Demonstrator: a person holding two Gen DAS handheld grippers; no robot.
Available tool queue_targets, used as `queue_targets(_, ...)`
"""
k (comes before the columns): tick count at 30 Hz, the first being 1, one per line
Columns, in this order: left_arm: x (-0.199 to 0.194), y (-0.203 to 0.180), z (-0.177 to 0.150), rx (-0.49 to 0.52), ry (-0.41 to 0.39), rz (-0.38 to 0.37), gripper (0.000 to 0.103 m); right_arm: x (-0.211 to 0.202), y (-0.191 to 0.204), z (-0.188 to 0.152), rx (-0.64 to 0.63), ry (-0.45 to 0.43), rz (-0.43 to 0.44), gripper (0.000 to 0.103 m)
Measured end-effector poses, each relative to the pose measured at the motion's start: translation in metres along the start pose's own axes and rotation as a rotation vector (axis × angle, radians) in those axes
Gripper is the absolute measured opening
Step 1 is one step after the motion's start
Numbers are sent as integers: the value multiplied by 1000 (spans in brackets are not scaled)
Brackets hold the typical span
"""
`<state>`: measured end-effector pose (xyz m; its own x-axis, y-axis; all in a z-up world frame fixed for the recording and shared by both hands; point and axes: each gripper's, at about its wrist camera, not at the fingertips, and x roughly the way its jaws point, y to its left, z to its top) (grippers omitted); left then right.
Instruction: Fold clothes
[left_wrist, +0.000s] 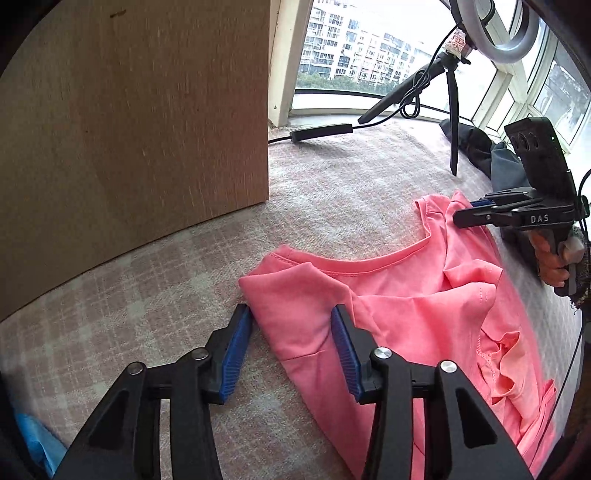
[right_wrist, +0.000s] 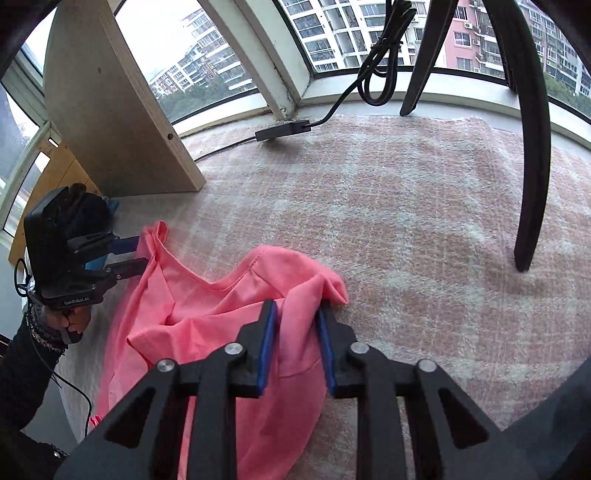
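Observation:
A pink shirt (left_wrist: 417, 314) lies crumpled on a pink checked blanket (left_wrist: 332, 192), neckline facing the window. My left gripper (left_wrist: 291, 314) is open, its blue pads straddling the shirt's left shoulder corner. In the right wrist view my right gripper (right_wrist: 297, 310) is open with a fold of the shirt's (right_wrist: 236, 317) other shoulder between its pads. Each gripper also shows from the other side: the right gripper (left_wrist: 465, 210) at the far shoulder, the left gripper (right_wrist: 136, 254) at the shirt's corner.
A wooden board (left_wrist: 129, 129) stands upright at the left. A black tripod (left_wrist: 452, 122) with a ring light (left_wrist: 491, 22) and cable (right_wrist: 380, 55) stands near the window. Dark clothes (left_wrist: 491, 155) lie at the far right. A blue cloth (left_wrist: 37, 443) is at the lower left.

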<state>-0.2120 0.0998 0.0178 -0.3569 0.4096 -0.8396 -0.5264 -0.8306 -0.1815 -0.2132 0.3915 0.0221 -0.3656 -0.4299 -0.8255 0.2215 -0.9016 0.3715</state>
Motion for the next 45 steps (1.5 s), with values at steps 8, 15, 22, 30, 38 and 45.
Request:
queue_targets(8, -54, -24, -8, -5, -94, -46, 5, -78, 21, -20, 76, -142, 59, 6)
queue_targets(15, -148, -72, -56, 71, -207, -29, 5, -158, 82, -88, 48, -252, 81, 6)
queue_targets(22, -201, -111, -143, 60, -174, -42, 5, -185, 119, -195, 93, -215, 81, 6)
queue_targets(30, -204, -132, -220, 8, -68, -84, 4, -183, 123, -278, 154, -128, 59, 6)
queue_targets(38, -248, -140, -217, -26, -160, -129, 3, -233, 134, -274, 186, -234, 100, 6)
queue_targets(45, -221, -162, -263, 107, 12, -53, 17, -200, 154, -321, 32, -52, -16, 12)
